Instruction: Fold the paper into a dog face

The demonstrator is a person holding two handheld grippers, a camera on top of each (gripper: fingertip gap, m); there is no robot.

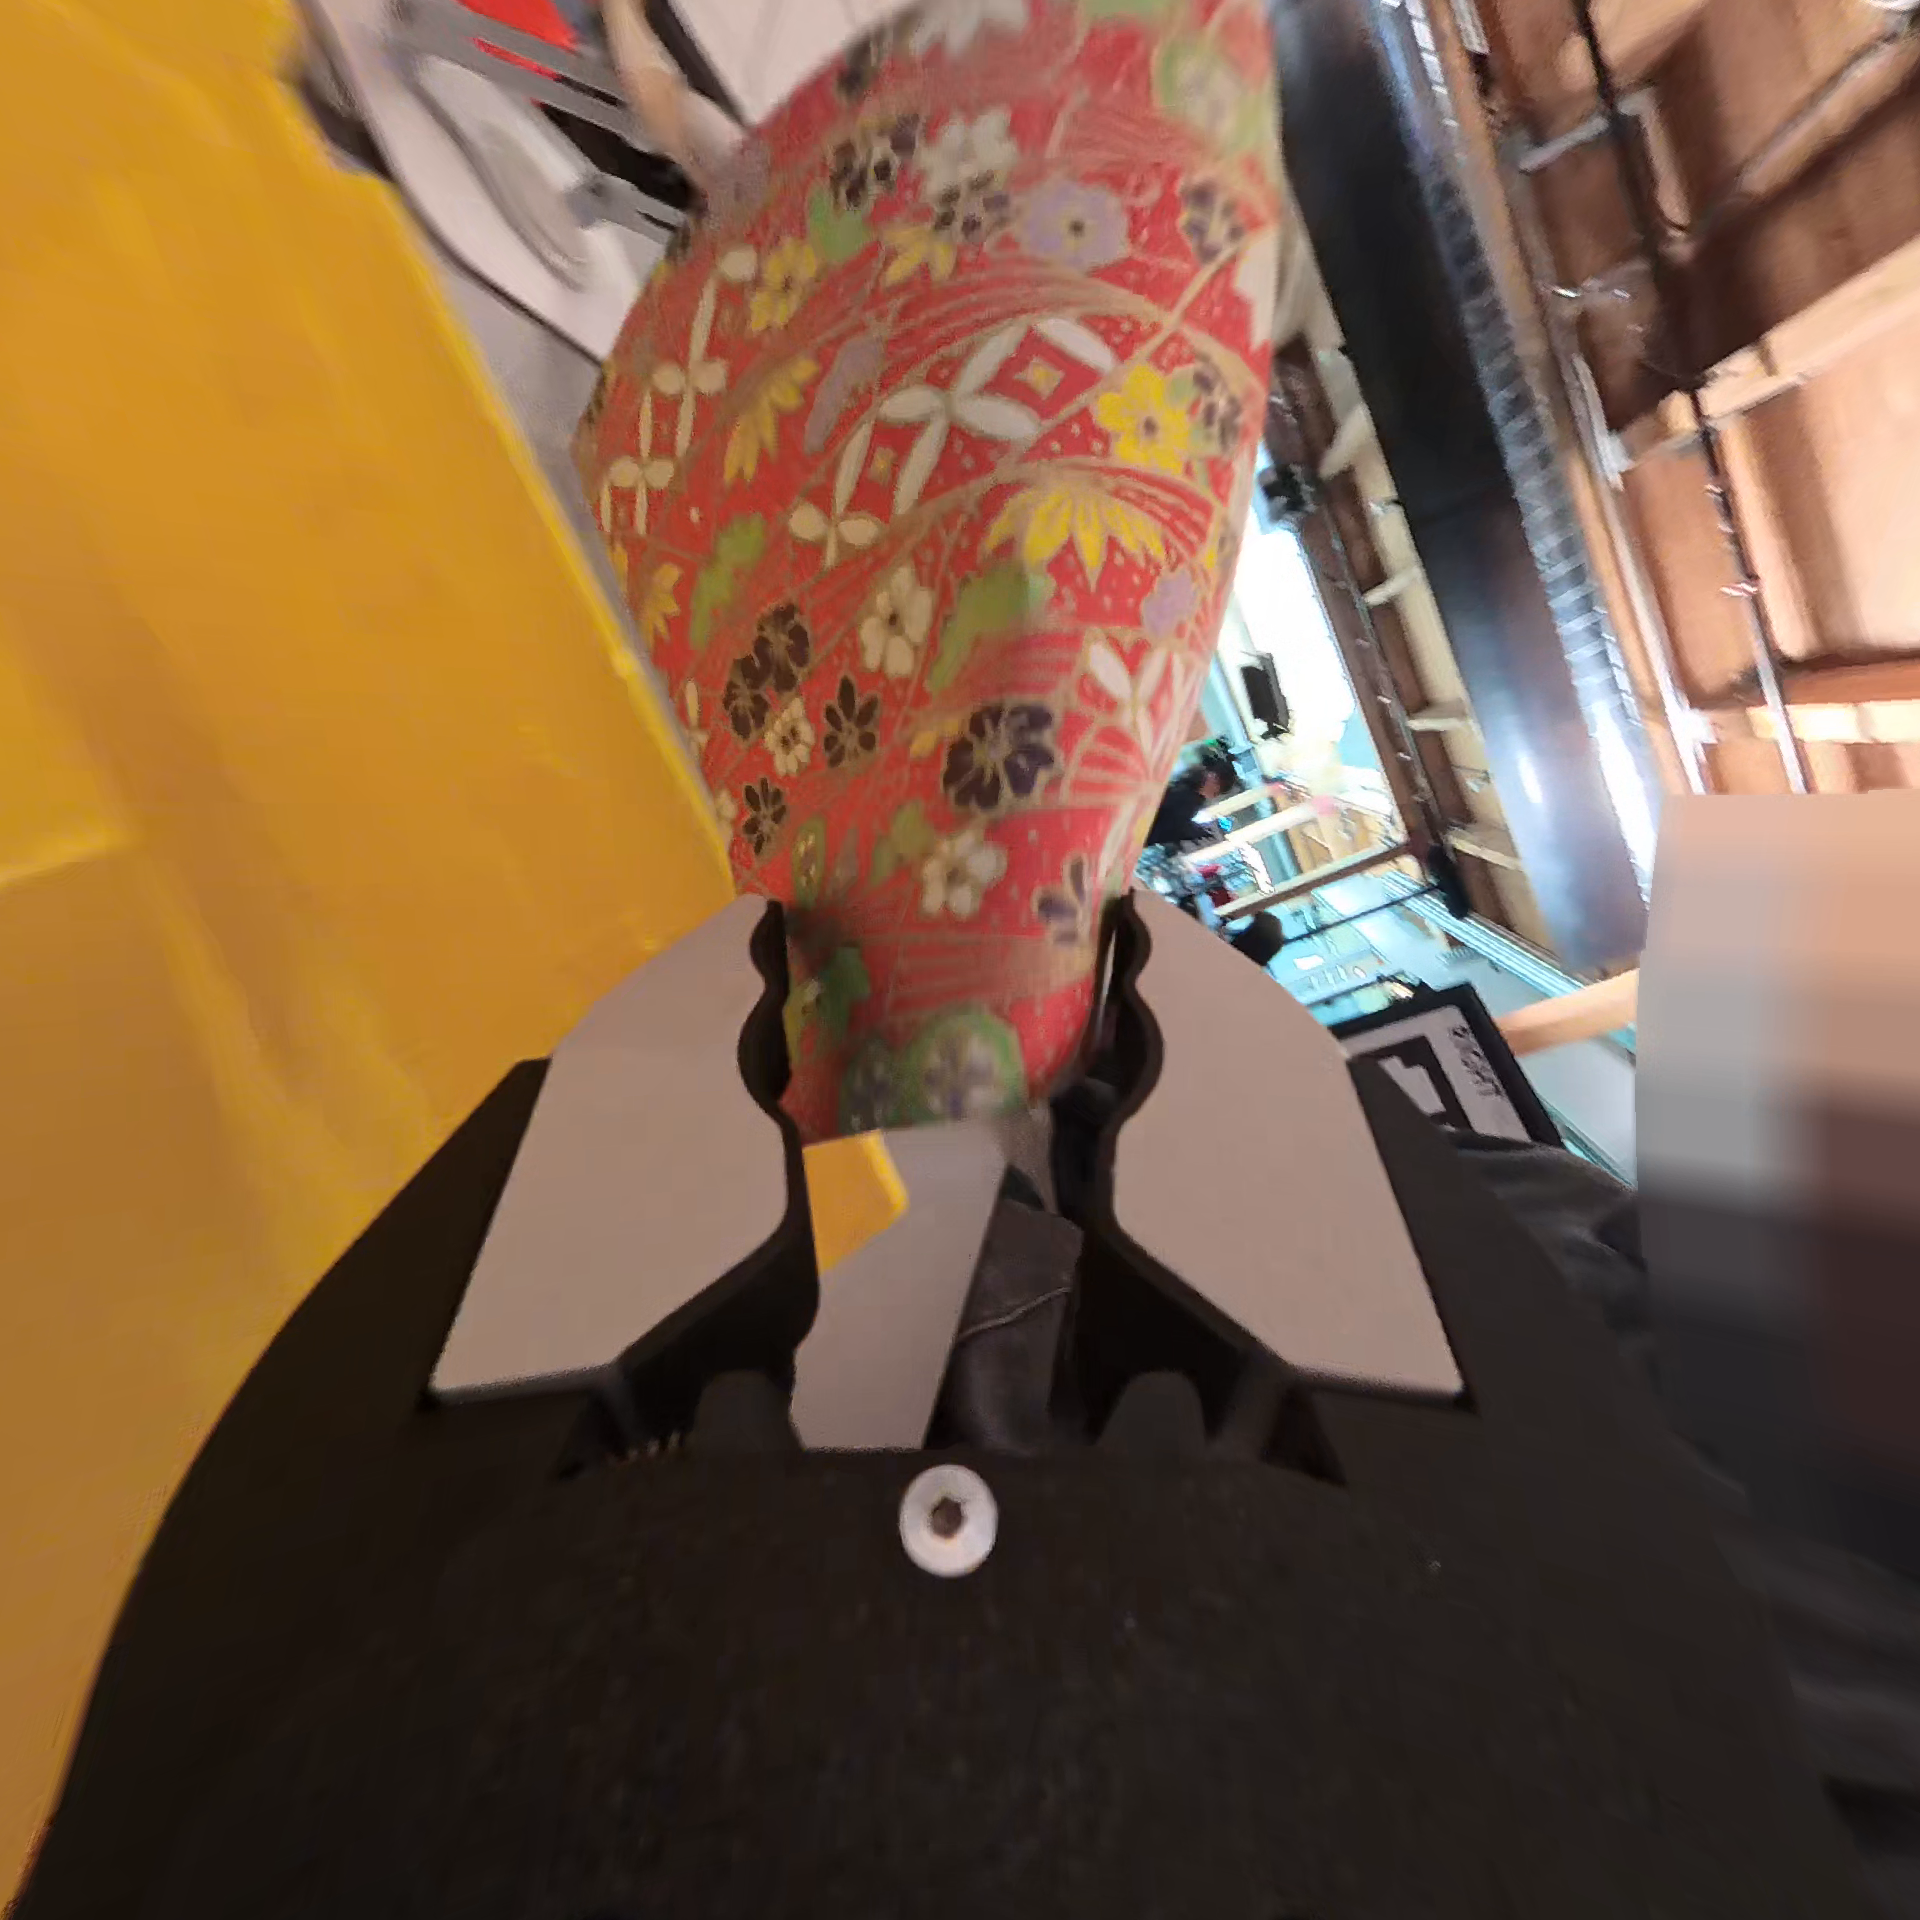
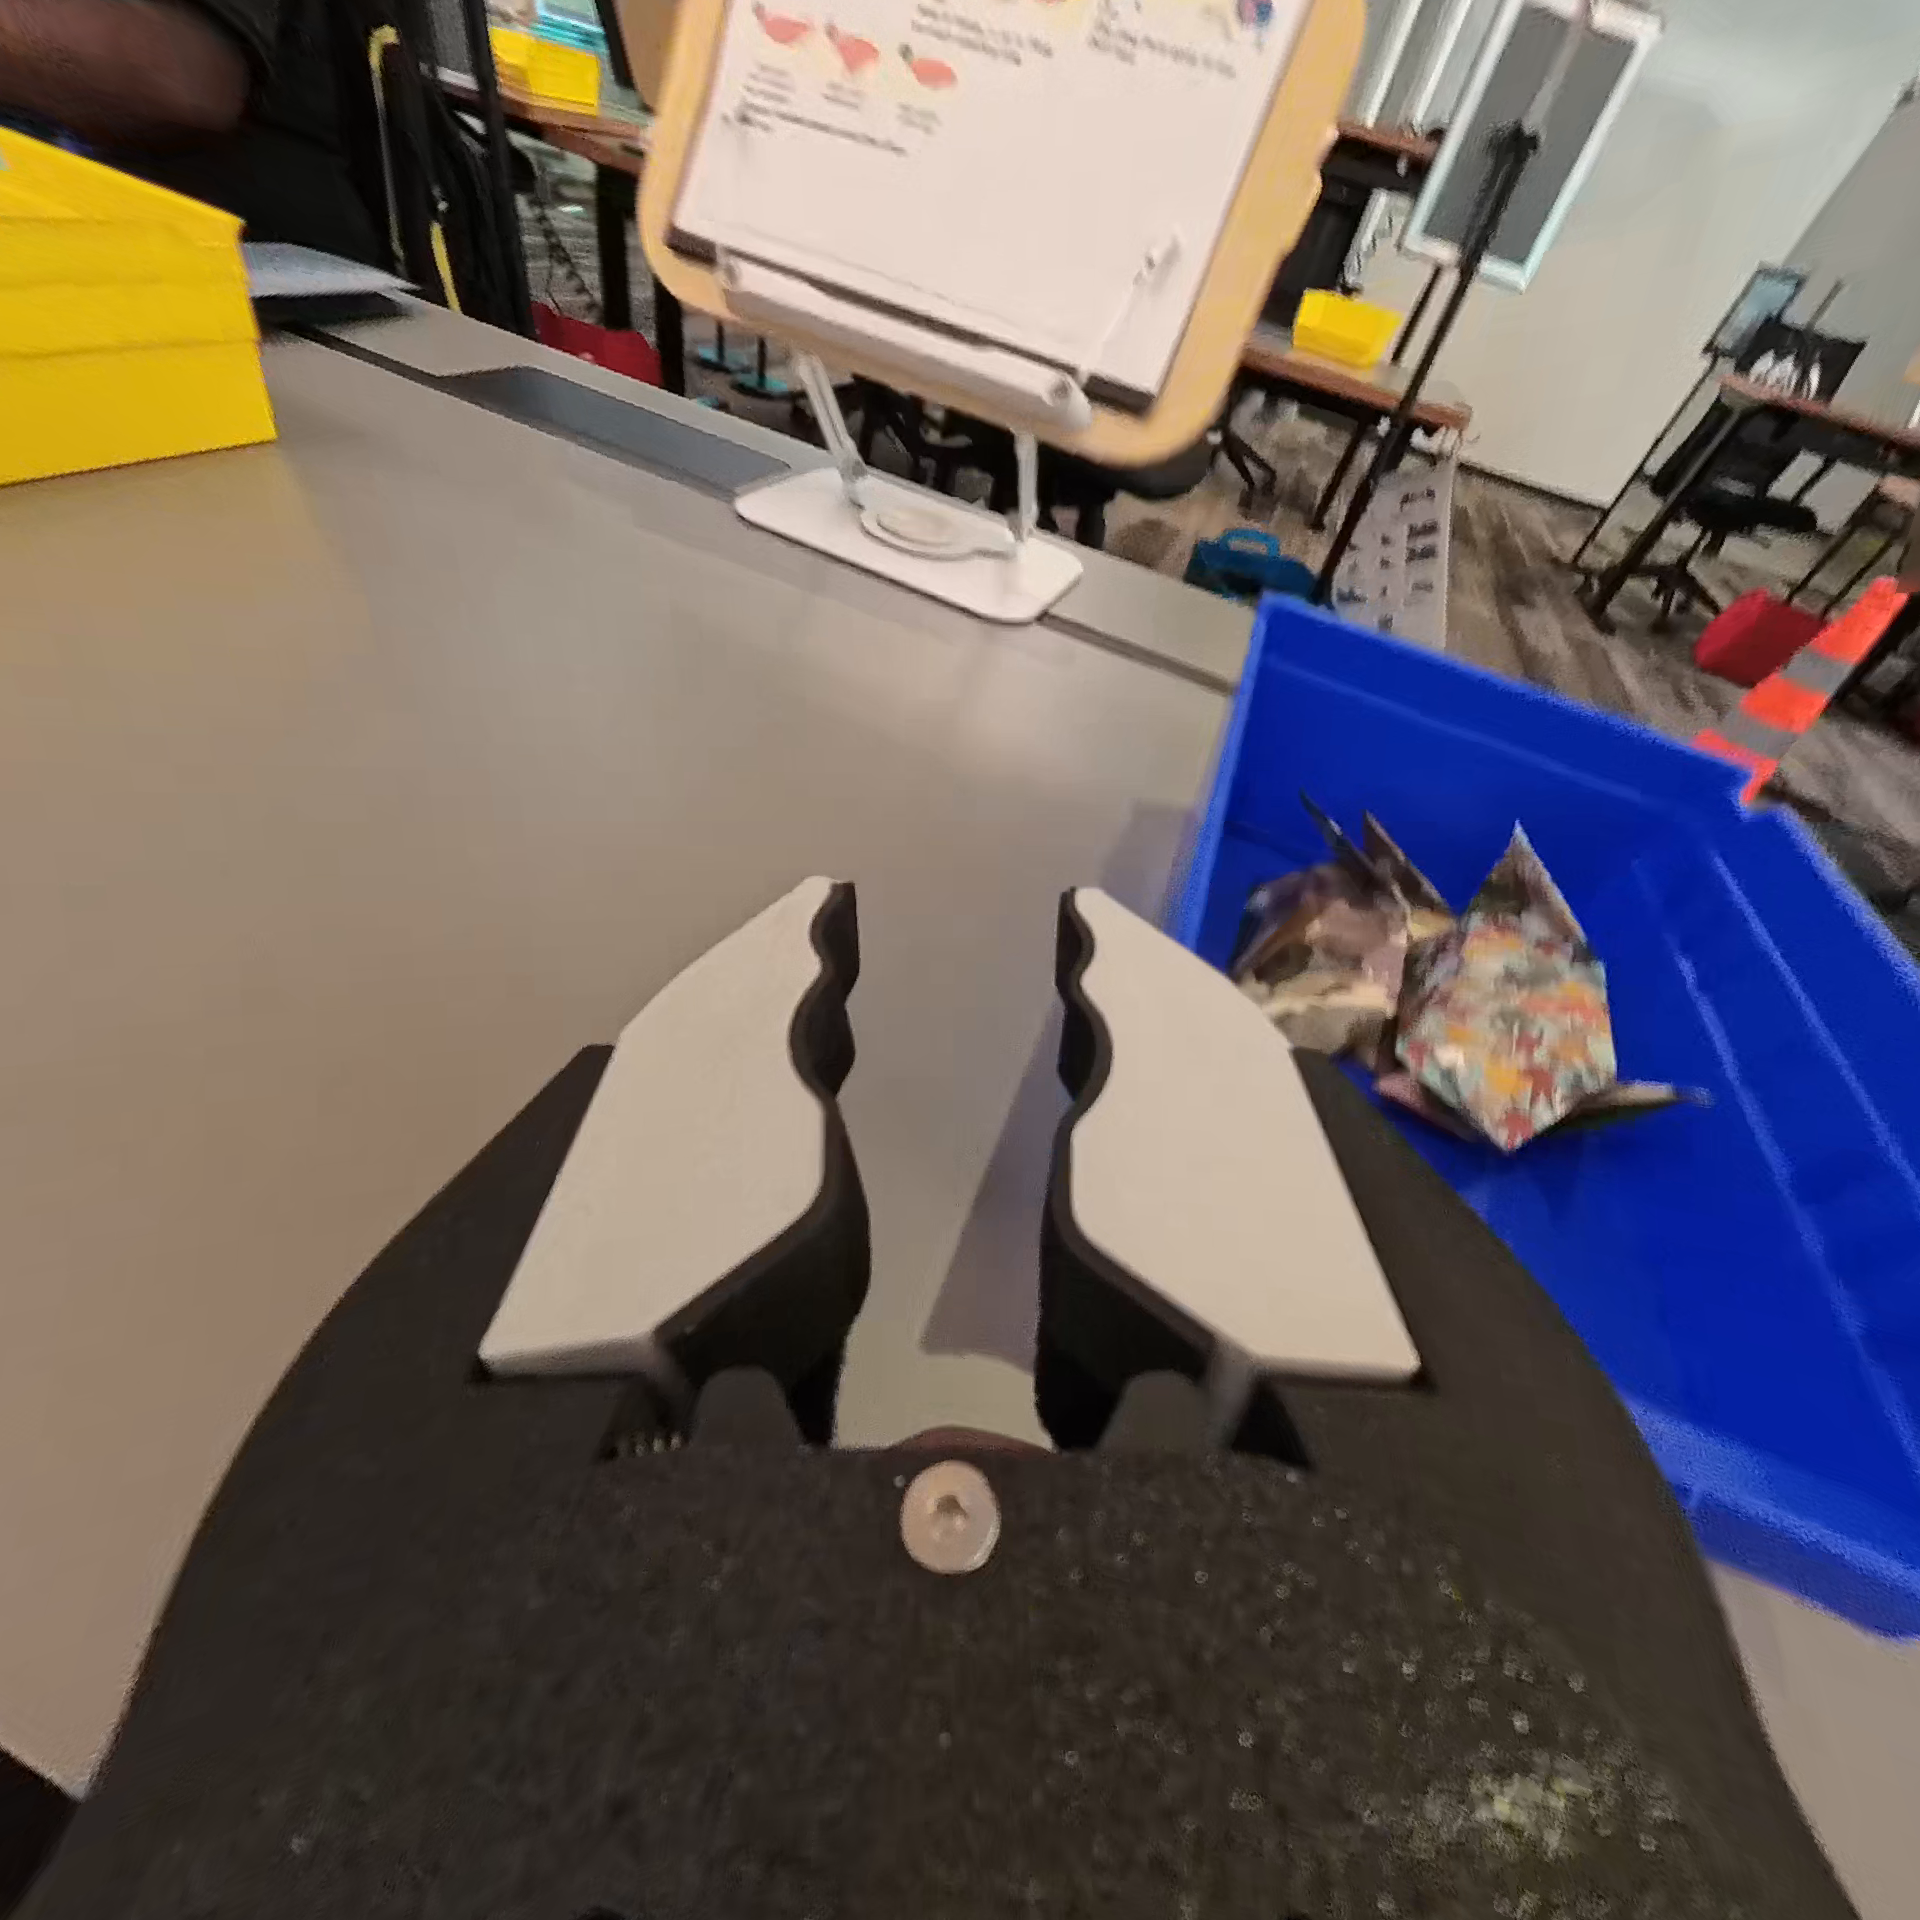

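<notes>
1. Up in the air, the red floral-patterned sheet of origami paper [image 1: 935,499] fans out from the left gripper [image 1: 945,997], narrow at the fingers and wide at its far end, its surface bowed rather than flat, printed with white, yellow, purple and dark blossoms and gold lines.
2. Its near end sits between the left gripper's grey-faced black fingers [image 1: 665,1174], which pinch it from both sides.
3. Left of the paper stands a yellow plastic bin [image 1: 260,727]; the view is tilted and blurred.
4. The right gripper [image 2: 956,997] hovers above the grey tabletop [image 2: 416,727], fingers spread with bare table showing between them.
5. Just right of it sits a blue plastic bin [image 2: 1558,1351] holding folded patterned paper figures [image 2: 1455,1008].
6. Farther off, a white instruction sheet on a wooden-edged board stand [image 2: 987,177] rises from the table's far edge, and another yellow plastic bin [image 2: 114,343] sits at far left.
</notes>
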